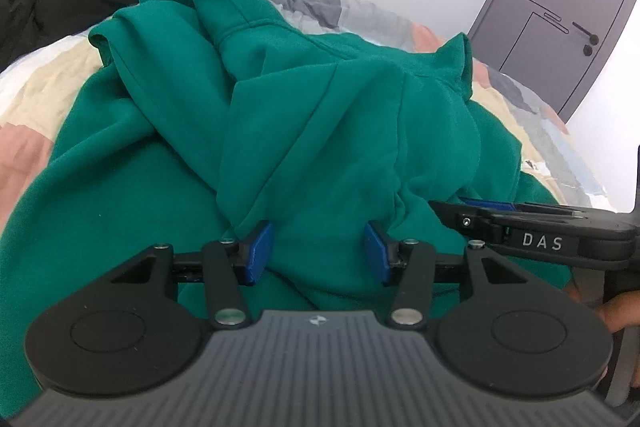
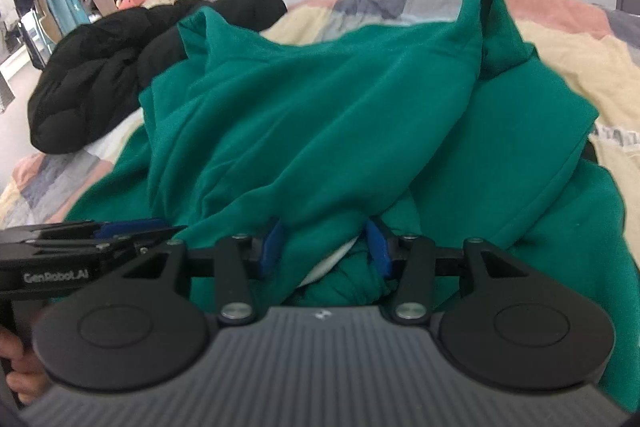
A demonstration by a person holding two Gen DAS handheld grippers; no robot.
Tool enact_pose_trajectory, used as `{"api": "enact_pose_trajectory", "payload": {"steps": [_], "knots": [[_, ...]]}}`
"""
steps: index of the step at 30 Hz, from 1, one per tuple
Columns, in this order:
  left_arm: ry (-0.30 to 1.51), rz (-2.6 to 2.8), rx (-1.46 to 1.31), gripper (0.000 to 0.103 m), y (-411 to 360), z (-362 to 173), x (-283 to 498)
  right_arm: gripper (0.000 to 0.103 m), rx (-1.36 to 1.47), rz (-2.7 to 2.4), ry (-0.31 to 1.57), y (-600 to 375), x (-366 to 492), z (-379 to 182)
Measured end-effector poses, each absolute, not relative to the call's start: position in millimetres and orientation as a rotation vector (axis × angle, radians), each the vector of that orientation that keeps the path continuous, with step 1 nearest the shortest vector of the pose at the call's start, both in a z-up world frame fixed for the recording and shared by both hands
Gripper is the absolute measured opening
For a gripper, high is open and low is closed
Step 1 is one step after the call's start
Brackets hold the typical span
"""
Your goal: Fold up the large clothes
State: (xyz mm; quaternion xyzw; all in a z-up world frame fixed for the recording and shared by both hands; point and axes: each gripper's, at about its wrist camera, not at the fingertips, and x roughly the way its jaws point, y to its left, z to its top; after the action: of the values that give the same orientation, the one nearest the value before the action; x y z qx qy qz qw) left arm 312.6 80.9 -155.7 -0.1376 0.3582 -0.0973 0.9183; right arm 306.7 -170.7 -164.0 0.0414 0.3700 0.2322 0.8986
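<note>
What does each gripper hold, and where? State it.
Both the left gripper and the right gripper pinch the green hoodie, each on a bunched fold at its near edge.

"DAS" in white letters on the right gripper point(image 1: 480, 205) side, seen from left wrist. "GenRobot.AI" in pale letters on the left gripper point(image 2: 132, 227) body, seen from right wrist.

Each gripper is built from a ribbed grey body flanked by two black round discs, with black linkage arms pinned by silver screws and blue pads on the fingertips. The left gripper point(image 1: 319, 253) and the right gripper point(image 2: 326, 247) are alike. White lettering, "DAS" and "GenRobot.AI", is printed on their black sides.
</note>
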Motion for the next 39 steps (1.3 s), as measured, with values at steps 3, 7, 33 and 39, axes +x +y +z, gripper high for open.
{"api": "enact_pose_trajectory", "payload": {"steps": [3, 7, 33, 39], "knots": [[0.723, -0.202, -0.305, 0.056, 85, -152, 308, 0.047, 0.125, 0.481, 0.766, -176, 305, -161], [0.700, -0.183, -0.289, 0.056, 88, -137, 288, 0.049, 0.156, 0.478, 0.739, -189, 286, -140], [0.925, 0.240, -0.610, 0.057, 231, -129, 214, 0.087, 0.677, 0.003, 0.937, -345, 239, -172], [0.983, 0.217, -0.719, 0.057, 234, -148, 220, 0.087, 0.792, 0.192, 1.029, -329, 244, -183]]}}
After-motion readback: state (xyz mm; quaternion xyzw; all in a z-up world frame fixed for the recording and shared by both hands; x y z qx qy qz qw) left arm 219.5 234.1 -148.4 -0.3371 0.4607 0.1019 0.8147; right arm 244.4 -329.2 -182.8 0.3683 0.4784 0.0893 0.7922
